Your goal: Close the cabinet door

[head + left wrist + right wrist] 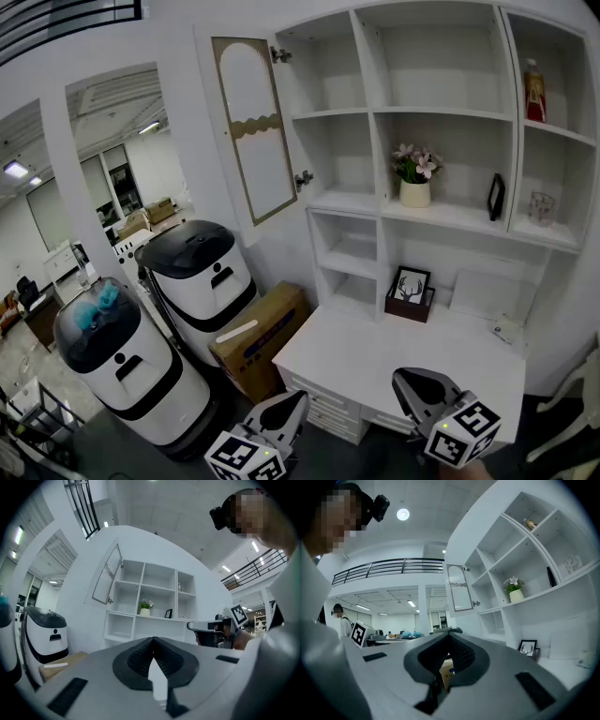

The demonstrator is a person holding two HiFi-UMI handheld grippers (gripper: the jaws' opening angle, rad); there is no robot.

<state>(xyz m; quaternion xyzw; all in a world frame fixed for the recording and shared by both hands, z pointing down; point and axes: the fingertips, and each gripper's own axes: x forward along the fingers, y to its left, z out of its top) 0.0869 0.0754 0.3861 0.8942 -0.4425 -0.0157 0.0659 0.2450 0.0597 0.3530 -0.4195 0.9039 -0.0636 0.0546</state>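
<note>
Task hardly begun. Found cabinet door (251, 131) standing wide open, up and to the left of the flower pot (414, 192), hung on two hinges (303, 178) at the left edge of the top-left compartment of the shelf cabinet (441, 112). No contact with it from either gripper.

Left to do, by judgement: reach up and across to the free edge, then swing it round toward the pot's side until flush over the open compartment. Nothing seen in the swing path.

Orientation of door: long axis upright, tall and narrow. Hinged edge on the side nearer the pot, free edge swung out away from the pot, toward the room. Face with arched, gold-trimmed inset turned toward the head camera. Same door (107, 579) in left gripper view, up and left of the pot (145, 611). Again in right gripper view, door (459, 588) left of the pot (516, 595) and a little higher.

Left gripper (286, 403) low, well below and left of the pot, off the front edge of the table (375, 356). Fingers pressed together at the tips, nothing between them, confirmed in its own view (152, 639).

Right gripper (412, 378) well below the pot, over the table's front. Fingers pressed together likewise (449, 632), empty.

Both aimed roughly toward the cabinet, well apart from the door.
</note>
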